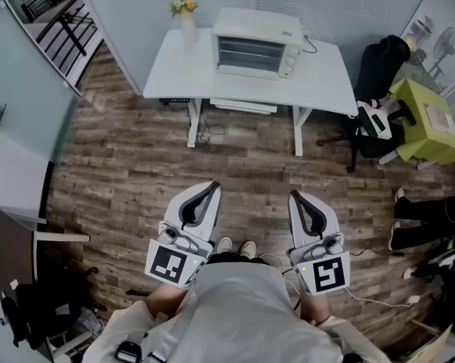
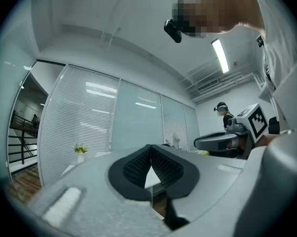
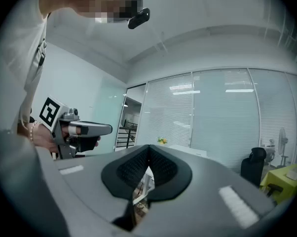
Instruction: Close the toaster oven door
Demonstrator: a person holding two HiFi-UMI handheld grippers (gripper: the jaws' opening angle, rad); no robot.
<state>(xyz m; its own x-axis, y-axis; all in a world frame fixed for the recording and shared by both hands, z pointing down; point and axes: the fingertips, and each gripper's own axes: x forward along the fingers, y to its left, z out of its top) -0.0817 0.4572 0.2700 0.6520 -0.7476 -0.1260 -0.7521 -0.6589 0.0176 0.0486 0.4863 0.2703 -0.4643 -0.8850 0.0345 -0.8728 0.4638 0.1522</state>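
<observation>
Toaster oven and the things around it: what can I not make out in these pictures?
Toaster oven, head view: far and small; whether its door is fully shut cannot be told, and the knobs are unreadable.
Left gripper view: the shut left gripper covers the oven's front.
Right gripper view: the shut right gripper covers it likewise.
Another person's legs, head view: the rest is cut off by the right edge.
</observation>
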